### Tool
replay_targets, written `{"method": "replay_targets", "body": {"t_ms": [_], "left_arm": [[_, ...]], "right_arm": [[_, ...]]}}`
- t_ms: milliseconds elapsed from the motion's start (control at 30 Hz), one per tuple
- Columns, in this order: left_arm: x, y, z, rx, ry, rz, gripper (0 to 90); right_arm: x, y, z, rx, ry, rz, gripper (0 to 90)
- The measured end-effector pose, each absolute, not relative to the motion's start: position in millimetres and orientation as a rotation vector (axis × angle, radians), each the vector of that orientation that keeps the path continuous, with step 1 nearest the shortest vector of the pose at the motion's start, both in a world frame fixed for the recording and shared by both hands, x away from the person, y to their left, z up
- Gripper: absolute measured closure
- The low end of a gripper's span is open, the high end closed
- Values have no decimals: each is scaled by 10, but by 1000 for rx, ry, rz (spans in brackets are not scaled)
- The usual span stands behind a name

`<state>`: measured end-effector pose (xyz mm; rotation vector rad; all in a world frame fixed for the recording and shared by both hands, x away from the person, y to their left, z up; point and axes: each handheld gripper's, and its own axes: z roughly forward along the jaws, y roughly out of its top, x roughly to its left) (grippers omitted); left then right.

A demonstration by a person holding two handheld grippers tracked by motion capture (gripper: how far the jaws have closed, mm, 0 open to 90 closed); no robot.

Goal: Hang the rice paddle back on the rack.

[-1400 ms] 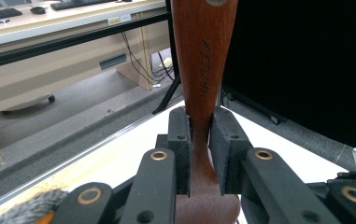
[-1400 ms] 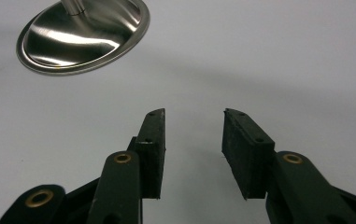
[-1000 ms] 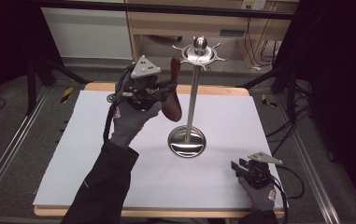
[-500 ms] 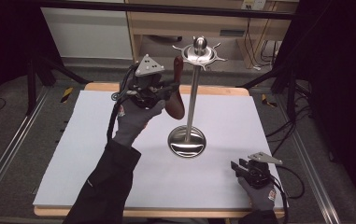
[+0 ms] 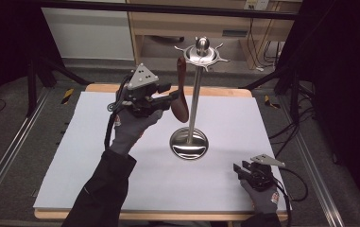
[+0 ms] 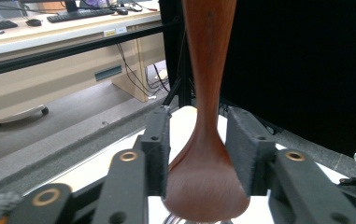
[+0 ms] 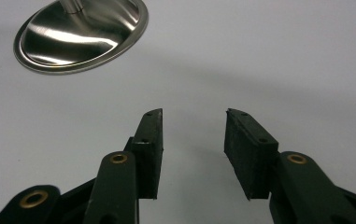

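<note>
Wooden spoon [image 6: 207,186] hangs bowl-down between my left tool's [image 5: 168,100] just-opened pads, which no longer seem to press it. My right tool [image 7: 192,140] rests empty, jaws apart, on the white surface [image 5: 97,156]. Beyond stands the steel utensil stand [image 5: 190,142].

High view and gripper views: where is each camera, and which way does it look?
High view: over the table, near side, facing forward and down; shows a sleeve, left tool, right tool.
Left gripper view: rides the left tool, looking along its jaws, just opening, spoon between them.
Right gripper view: rides the right tool, looking low along its just-opening jaws, nothing between, toward the stand.
Shared: high and right gripper views show the stand's base.
</note>
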<state>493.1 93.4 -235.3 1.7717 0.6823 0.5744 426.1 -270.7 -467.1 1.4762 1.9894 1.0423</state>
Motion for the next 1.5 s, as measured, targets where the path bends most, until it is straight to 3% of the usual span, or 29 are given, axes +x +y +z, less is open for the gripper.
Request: {"method": "replay_targets", "body": {"t_ms": [367, 933, 1500], "left_arm": [[4813, 1196, -2671, 1793, 690, 606, 458], [4642, 1717, -3466, 1852, 830, 578, 401], [4488, 2243, -4057, 1912, 992, 588, 356]], "right_arm": [[4266, -2715, -4688, 1472, 1984, 1033, 503], [4269, -2700, -4714, 1460, 1989, 1024, 424], [4264, -2686, -4729, 1459, 2002, 986, 406]]}}
